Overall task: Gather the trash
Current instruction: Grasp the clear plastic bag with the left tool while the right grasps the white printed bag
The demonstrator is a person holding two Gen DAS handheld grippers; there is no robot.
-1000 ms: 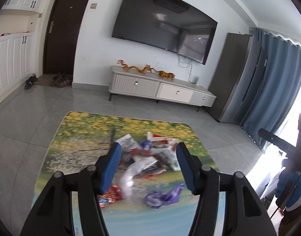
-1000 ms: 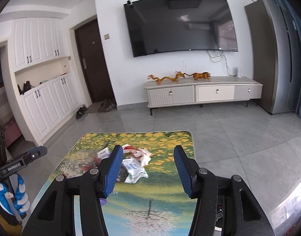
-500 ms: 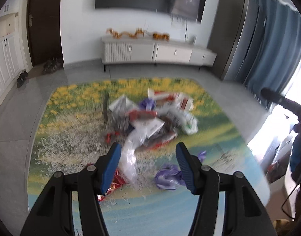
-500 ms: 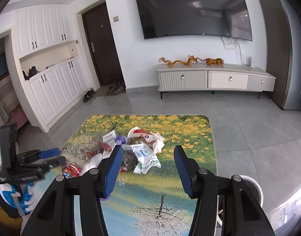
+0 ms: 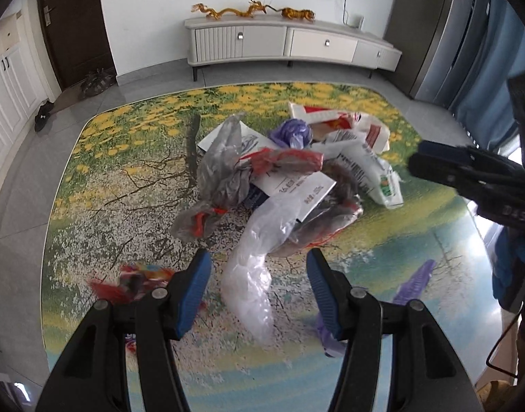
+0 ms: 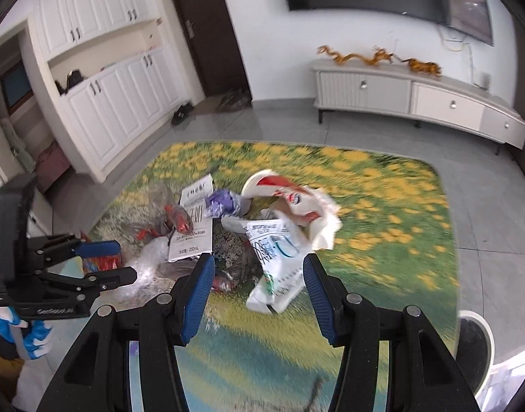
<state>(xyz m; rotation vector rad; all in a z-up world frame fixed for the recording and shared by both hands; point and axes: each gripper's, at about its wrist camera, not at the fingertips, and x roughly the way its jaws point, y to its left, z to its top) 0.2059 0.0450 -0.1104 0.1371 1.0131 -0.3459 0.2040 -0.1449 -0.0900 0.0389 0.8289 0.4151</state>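
A heap of trash (image 5: 283, 171) lies on a flower-printed table top (image 5: 125, 158): grey and clear plastic bags, a white carton, purple and red wrappers. My left gripper (image 5: 259, 274) is open and empty, just above a clear plastic bag (image 5: 252, 274) at the heap's near edge. My right gripper (image 6: 259, 274) is open and empty over a white printed bag (image 6: 279, 257) on the heap's right side. The left gripper also shows in the right wrist view (image 6: 101, 261), and the right gripper shows in the left wrist view (image 5: 468, 178).
A red wrapper (image 5: 135, 278) and a purple wrapper (image 5: 413, 281) lie apart from the heap near the front. A round white bin (image 6: 475, 343) stands on the floor at the table's right. A TV cabinet (image 5: 289, 44) stands along the far wall.
Both grippers have tilted down and moved closer to the trash heap. Both stay open and empty.
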